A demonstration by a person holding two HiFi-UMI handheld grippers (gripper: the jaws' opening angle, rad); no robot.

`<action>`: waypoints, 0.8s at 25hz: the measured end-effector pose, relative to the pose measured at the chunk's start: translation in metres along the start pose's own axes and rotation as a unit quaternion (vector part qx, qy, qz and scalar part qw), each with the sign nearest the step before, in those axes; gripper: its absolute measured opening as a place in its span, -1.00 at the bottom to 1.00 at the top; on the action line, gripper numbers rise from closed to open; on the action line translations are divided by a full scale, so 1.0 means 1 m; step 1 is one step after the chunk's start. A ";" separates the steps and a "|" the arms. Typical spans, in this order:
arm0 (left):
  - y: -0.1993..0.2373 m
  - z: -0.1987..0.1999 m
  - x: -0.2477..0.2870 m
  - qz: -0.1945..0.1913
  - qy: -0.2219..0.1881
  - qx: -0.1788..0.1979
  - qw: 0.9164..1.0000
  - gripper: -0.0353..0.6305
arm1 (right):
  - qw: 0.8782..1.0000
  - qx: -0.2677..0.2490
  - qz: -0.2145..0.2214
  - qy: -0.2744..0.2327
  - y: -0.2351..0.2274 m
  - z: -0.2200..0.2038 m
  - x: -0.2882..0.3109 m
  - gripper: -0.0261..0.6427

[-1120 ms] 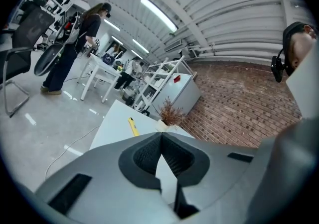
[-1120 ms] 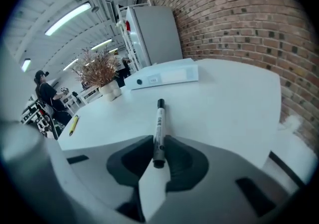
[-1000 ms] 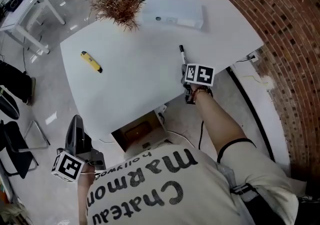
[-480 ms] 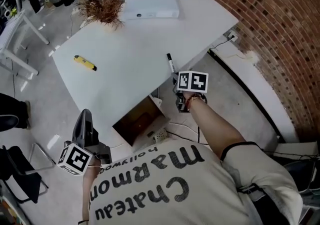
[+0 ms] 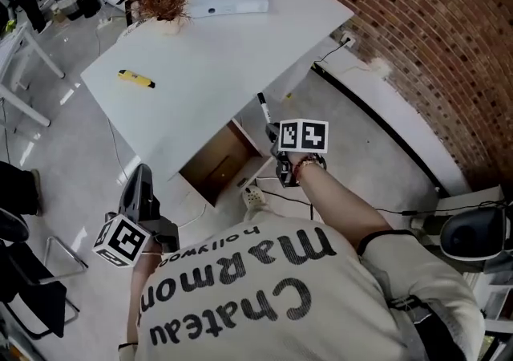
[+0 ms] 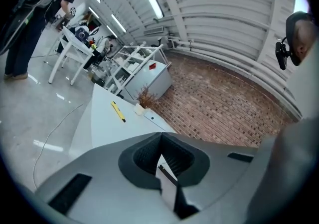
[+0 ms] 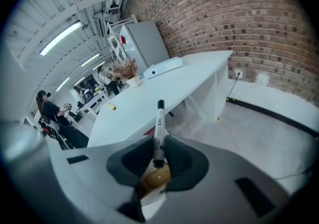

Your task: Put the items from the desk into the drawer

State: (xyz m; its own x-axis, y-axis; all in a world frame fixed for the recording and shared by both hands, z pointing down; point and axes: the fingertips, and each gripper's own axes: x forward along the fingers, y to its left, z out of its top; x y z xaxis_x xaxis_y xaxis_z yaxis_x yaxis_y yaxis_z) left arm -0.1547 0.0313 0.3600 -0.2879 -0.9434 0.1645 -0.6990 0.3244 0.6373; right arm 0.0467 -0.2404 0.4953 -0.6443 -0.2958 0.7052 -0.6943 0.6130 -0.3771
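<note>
My right gripper [image 5: 275,133] is shut on a white marker with a black cap [image 5: 263,107], held off the front edge of the white desk [image 5: 200,70]. In the right gripper view the marker [image 7: 159,128] sticks forward from between the jaws of that gripper [image 7: 158,142]. The open drawer [image 5: 218,168], brown inside, hangs under the desk just left of the marker. A yellow item [image 5: 135,79] lies on the desk's left part. My left gripper [image 5: 143,175] hovers low over the floor left of the drawer, shut and empty [image 6: 160,137]; it looks toward the yellow item [image 6: 118,111].
A dried plant in a pot [image 5: 164,0] and a flat white box [image 5: 228,5] sit at the desk's far end. A power strip with cables [image 5: 254,195] lies on the floor by the drawer. A brick wall [image 5: 401,22] curves along the right. White tables and black chairs stand at left.
The right gripper has carried the marker from the desk's near edge out past it, beside the drawer. The left gripper shifted a little toward the desk. The whole view swung.
</note>
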 end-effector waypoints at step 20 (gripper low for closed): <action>0.059 -0.074 -0.100 0.050 0.086 -0.034 0.994 -0.89 | 0.992 0.013 0.020 0.127 0.064 -0.180 0.010 -0.69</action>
State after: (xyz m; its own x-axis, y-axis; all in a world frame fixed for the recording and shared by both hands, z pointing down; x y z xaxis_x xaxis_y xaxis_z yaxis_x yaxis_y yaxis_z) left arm -0.1186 0.1401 0.4368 -0.2338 -0.9063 0.3520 -0.6255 0.4174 0.6592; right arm 0.0532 -0.0725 0.5866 -0.5717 -0.0761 0.8169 -0.6805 0.6002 -0.4203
